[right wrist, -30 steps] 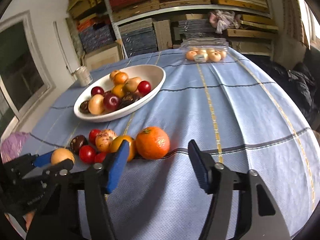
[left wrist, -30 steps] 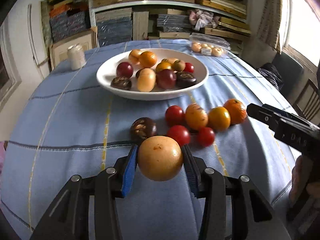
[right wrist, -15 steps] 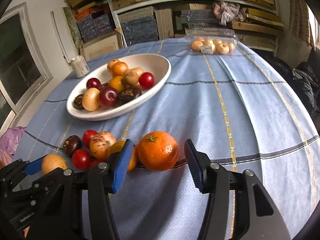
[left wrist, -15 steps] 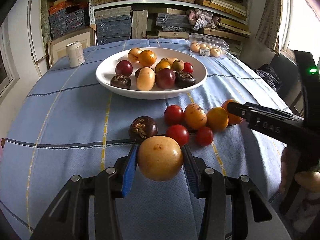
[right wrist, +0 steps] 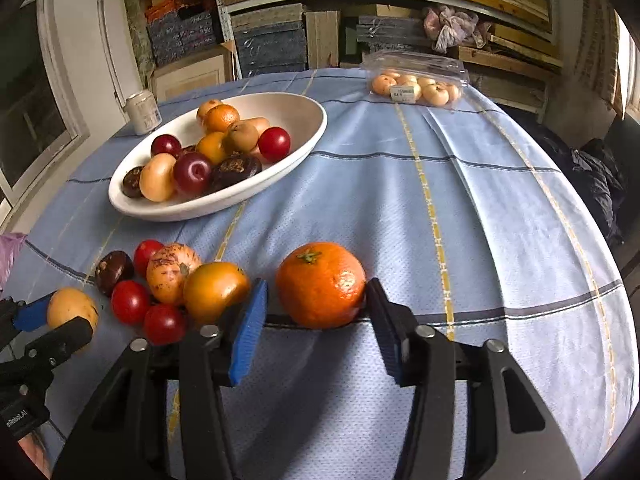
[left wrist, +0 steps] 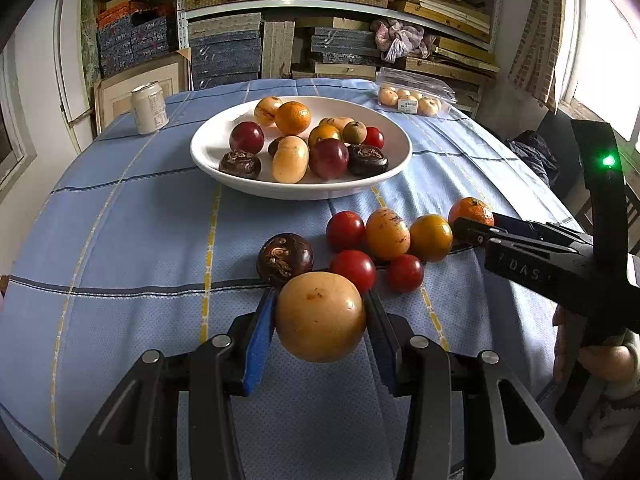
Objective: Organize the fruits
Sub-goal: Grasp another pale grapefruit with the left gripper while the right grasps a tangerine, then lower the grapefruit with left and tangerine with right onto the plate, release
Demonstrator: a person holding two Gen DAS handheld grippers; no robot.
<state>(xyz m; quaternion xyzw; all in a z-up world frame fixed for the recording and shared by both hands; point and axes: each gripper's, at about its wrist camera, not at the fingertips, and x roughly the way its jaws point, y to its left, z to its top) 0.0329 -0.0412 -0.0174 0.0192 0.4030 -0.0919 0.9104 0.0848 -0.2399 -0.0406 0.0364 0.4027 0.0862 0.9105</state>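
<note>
Fruit fills our near view: the left gripper (left wrist: 320, 316) is clamped on a yellow fruit (left wrist: 319, 316) held above the blue-clothed surface (left wrist: 140, 240). To the right, our right gripper (right wrist: 318, 312) has just been closing around an orange (right wrist: 321, 285) resting on the cloth; its right pad touches the peel, the left stands just apart. Loose tomatoes (left wrist: 345, 230) cluster between. Farther back sits the white bowl (left wrist: 208, 160) of fruit, a can (left wrist: 149, 107) at far left.

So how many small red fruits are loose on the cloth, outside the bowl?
3 red fruits: one left of the speckled orange fruit, one just behind the yellow fruit, one in front of the amber fruit. None seems hidden.
</note>
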